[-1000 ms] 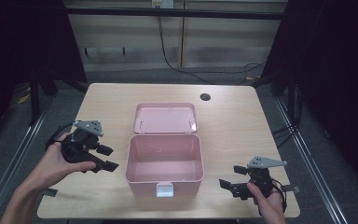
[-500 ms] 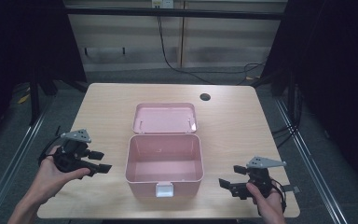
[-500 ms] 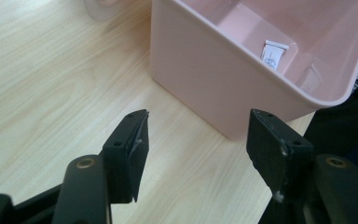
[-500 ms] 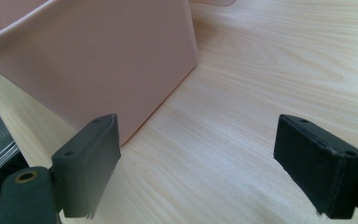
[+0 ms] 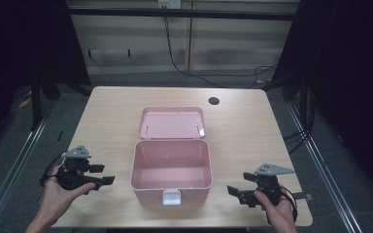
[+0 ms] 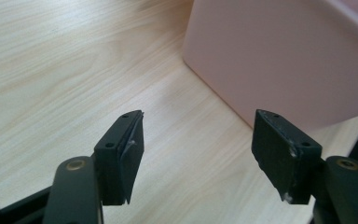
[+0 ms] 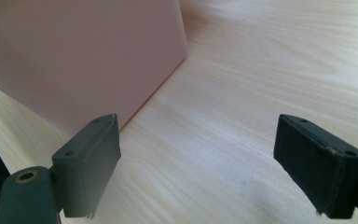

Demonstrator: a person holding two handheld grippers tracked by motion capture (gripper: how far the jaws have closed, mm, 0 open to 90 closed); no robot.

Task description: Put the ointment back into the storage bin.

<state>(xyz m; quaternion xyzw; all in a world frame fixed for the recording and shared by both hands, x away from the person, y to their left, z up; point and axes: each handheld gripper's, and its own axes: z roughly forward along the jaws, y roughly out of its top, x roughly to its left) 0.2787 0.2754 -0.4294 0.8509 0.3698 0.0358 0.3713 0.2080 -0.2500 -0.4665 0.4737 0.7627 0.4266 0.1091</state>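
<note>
1. Black jaws of the left gripper stand spread and empty at the lower left of the high view; the right gripper, lower right, is likewise spread.
2. Between them, low centre, sits the open pink box, its white latch showing in the high view; the gripper views show its outer walls close up.
3. Its lid lies flat behind.
4. A dark hole marks the wooden surface, upper right.
</note>
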